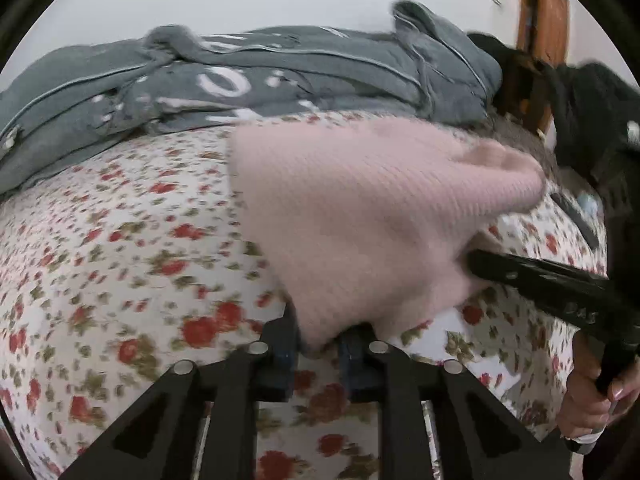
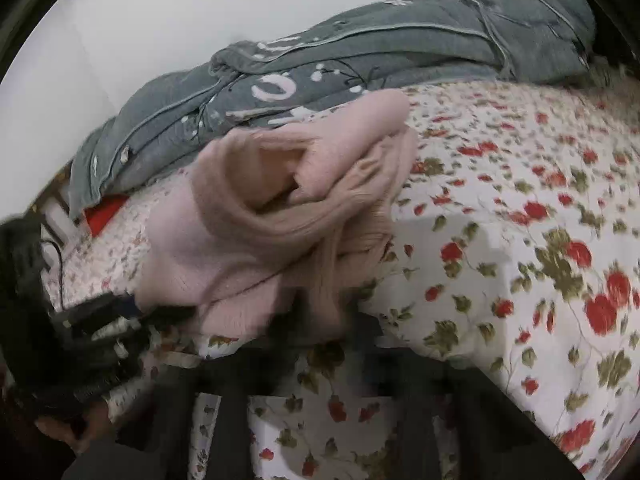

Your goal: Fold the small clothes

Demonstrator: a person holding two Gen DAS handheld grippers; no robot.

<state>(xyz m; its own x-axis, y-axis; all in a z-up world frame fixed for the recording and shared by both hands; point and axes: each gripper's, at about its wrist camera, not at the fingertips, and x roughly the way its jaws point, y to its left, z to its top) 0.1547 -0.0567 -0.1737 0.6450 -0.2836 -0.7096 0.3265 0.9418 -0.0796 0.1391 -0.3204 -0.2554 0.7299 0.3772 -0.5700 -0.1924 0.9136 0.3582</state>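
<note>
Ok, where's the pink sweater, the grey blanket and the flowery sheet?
pink sweater (image 1: 360,216): left wrist view, middle of the knit.
grey blanket (image 2: 360,52): right wrist view, on its folded top.
flowery sheet (image 1: 120,260): left wrist view, bare patch left of the sweater.

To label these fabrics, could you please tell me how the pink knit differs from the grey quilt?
The pink knit is plain and ribbed; the grey quilt carries white print and pale piping. The knit is smaller and sits nearer, pinched by the left gripper and right gripper; the quilt lies untouched behind it. Both are soft textiles, bunched up, on the floral sheet.
</note>
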